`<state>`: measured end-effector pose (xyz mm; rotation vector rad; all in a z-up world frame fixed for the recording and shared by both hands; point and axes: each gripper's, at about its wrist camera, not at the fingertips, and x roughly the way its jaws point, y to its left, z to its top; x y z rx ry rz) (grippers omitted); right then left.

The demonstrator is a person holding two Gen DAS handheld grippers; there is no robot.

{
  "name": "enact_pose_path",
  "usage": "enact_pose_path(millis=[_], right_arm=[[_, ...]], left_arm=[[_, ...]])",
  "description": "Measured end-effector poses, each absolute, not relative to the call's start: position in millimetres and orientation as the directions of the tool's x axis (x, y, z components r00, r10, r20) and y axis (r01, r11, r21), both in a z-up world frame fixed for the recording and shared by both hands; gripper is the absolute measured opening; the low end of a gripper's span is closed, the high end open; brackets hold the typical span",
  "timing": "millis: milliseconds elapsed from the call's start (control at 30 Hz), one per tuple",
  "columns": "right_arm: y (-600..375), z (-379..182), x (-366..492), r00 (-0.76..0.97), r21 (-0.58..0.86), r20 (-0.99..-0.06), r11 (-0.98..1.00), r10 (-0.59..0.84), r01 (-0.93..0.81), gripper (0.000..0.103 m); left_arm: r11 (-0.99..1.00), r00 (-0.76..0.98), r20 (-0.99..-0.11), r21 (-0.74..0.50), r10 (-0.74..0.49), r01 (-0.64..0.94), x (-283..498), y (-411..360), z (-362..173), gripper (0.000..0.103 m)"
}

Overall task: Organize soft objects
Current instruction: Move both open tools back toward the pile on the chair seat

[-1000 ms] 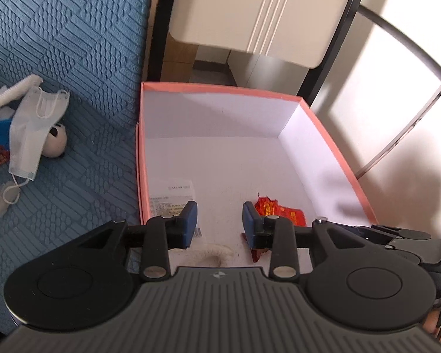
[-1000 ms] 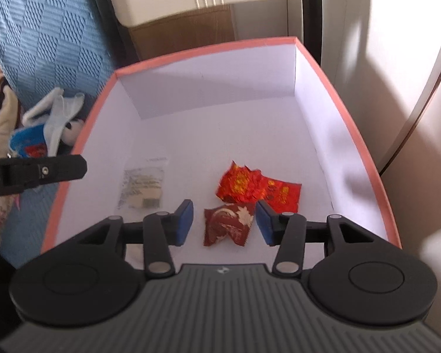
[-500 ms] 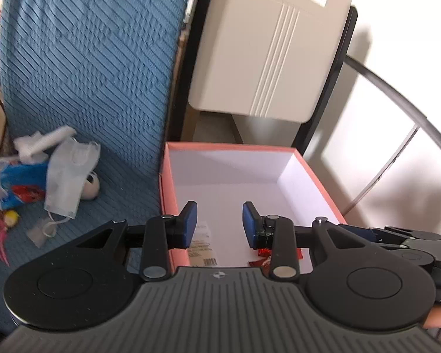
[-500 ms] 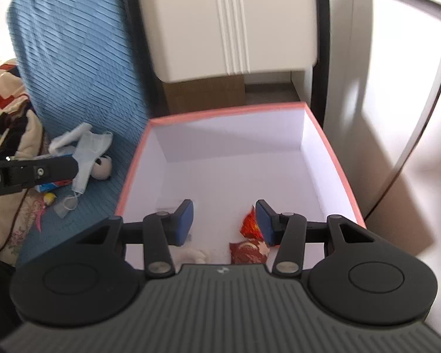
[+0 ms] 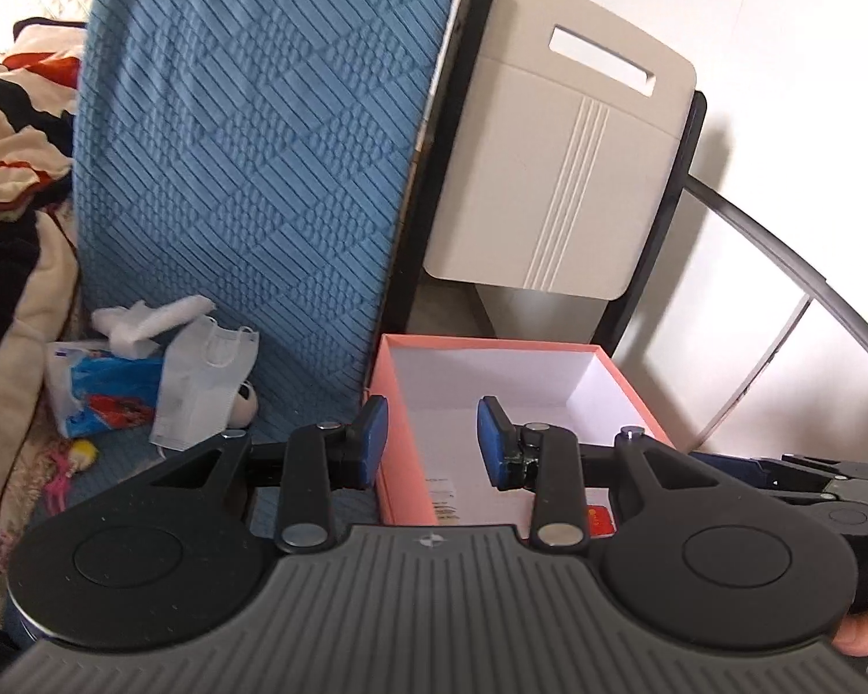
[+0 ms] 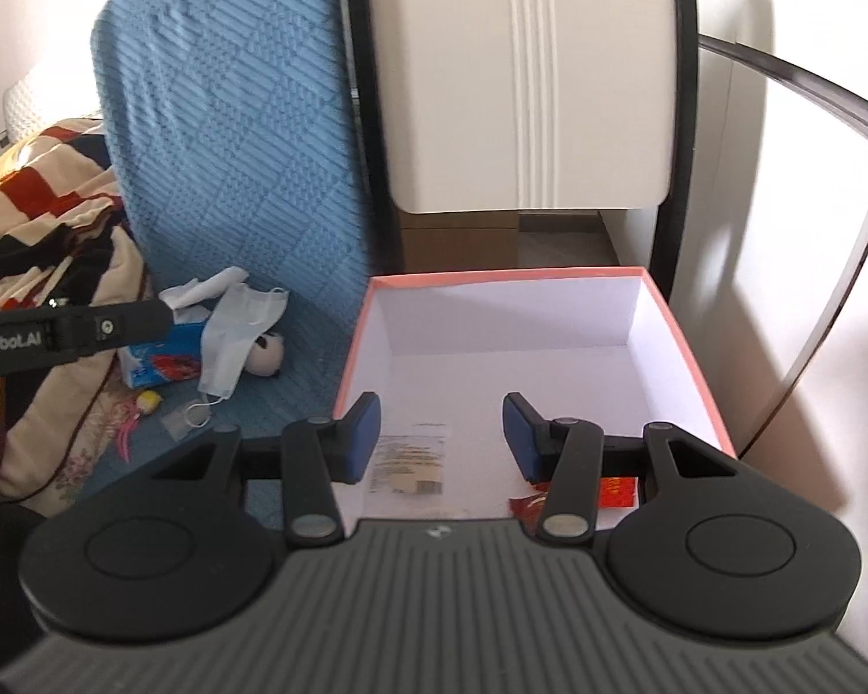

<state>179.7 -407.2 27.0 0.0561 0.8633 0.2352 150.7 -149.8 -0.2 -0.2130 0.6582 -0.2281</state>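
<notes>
A: Where do we go next?
B: Both our left gripper [image 5: 431, 442] and right gripper [image 6: 442, 436] hang parted, empty. The crumpled white face mask [image 5: 202, 373] lies ahead-left of the left one, the nearer.

The box [image 6: 688, 347] is standing open-topped, its far half lying bare; packets [image 6: 411, 457] are crowding the near floor, walls hemming all sides.
</notes>
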Motion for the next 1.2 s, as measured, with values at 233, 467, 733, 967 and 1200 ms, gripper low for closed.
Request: enact_pose_path(millis=[233, 467, 733, 967, 1200], right_arm=[[-377, 36, 155, 0.641, 0.128, -0.727, 0.966, 0.246, -0.225, 0.05], [-350, 34, 142, 0.634, 0.128, -0.725, 0.957, 0.27, -0.262, 0.05], [-316, 11, 139, 0.625, 0.141, -0.719, 0.944, 0.306, -0.299, 0.05], [-289, -22, 130, 0.57, 0.18, -0.741, 0.922, 0.357, -0.343, 0.05], [-264, -51, 124, 0.538, 0.185, -0.757, 0.911, 0.37, -0.368, 0.05]], left_arm=[[0.952, 0.785, -0.557, -0.275, -0.272, 0.135, 135, -125, -4, 0.039], [0.951, 0.794, -0.548, -0.283, -0.264, 0.12, 126, -100, -17, 0.039], [0.963, 0.801, -0.556, -0.256, -0.221, 0.088, 115, -74, -53, 0.039], [0.971, 0.819, -0.555, -0.237, -0.15, 0.017, 109, -39, -73, 0.039], [0.972, 0.821, -0.553, -0.234, -0.141, 0.01, 107, -18, -92, 0.039]])
